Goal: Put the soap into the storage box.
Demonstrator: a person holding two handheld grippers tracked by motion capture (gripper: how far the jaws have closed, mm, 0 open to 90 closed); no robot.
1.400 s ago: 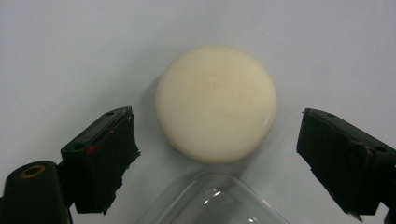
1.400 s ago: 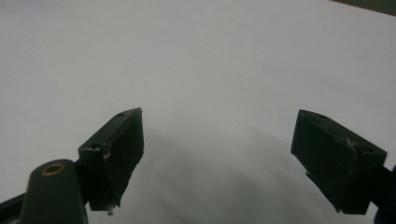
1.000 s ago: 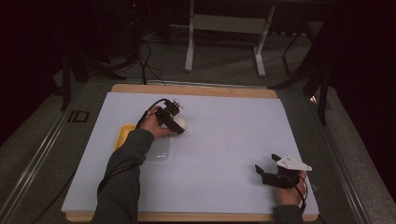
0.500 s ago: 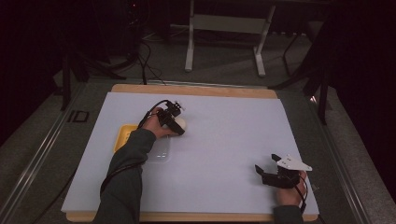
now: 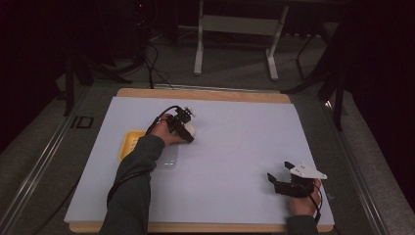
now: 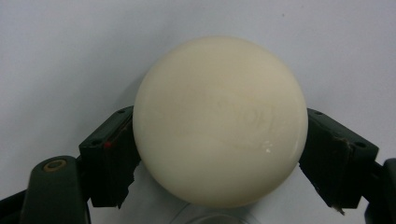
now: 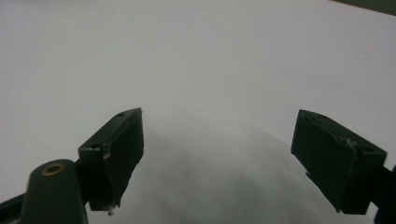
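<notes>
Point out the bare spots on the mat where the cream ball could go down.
Free: the wide stretch of white mat between the cream ball in the left gripper and the right gripper, and the far right corner. Crowded: the left side, with the yellow tray and clear lid.

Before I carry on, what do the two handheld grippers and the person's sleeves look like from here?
Both are black two-jaw tools. The left gripper has blocky black pads, a brass-coloured eyelet at one jaw's base and a black cable trailing back along the arm. The right gripper carries a pale grey three-cornered plate on top. The left sleeve is long and dark grey-green.
</notes>
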